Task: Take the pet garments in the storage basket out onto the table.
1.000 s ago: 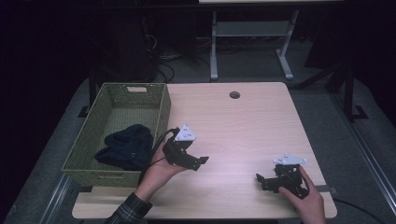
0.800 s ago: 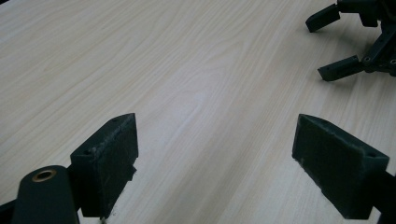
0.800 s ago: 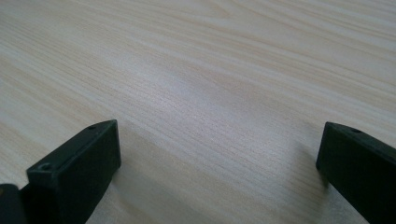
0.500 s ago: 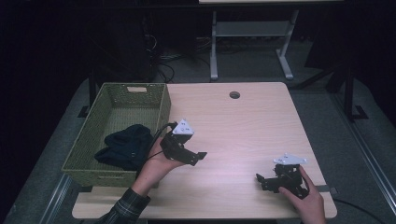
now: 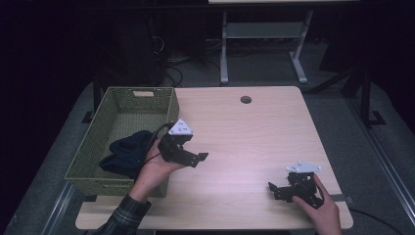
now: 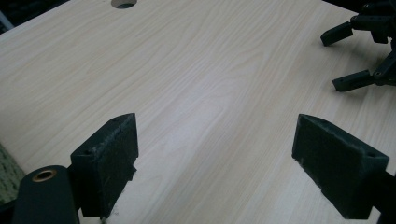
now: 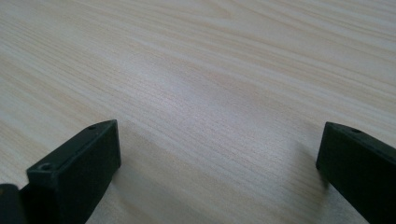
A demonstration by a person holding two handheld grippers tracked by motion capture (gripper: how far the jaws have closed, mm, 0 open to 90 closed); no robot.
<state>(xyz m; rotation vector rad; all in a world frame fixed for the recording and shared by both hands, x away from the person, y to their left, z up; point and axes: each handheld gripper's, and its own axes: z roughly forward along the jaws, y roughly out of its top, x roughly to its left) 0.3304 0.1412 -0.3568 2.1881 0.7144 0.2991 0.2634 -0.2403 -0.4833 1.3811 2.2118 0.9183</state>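
- Pale wood grain covers the worktop (image 5: 244, 142), which has a round cable hole (image 5: 245, 100) near its far edge, at about 12 o'clock from the centre.
- At 9 o'clock on the worktop stands a green woven basket (image 5: 95, 142), with its long side running along the left edge.
- Inside the basket, toward its near end, lies a dark blue cloth (image 5: 125, 154), bunched up and resting against the right-hand wall.
- Just beside that right wall is the left claw (image 5: 198, 158), held up off the wood by the person's left hand (image 5: 154, 171); its jaws point toward 3 o'clock, and a grey three-cornered plate sits on top.
- From the left gripper view, the left claw (image 6: 215, 154) is spread wide with nothing between the jaws, just bare wood beneath.
- Down at 5 o'clock, the right claw (image 5: 275, 190) sits low on the worktop in the person's right hand (image 5: 318, 208), and its jaws point toward 9 o'clock.
- From the right gripper view, the right claw (image 7: 217, 163) is likewise spread wide and grips nothing, with its jaws close to the wood.
- Both claws are well apart from each other; the right one appears at the upper right of the left gripper view.
- A plaid sleeve (image 5: 122, 220) covers the left forearm at the worktop's near edge.
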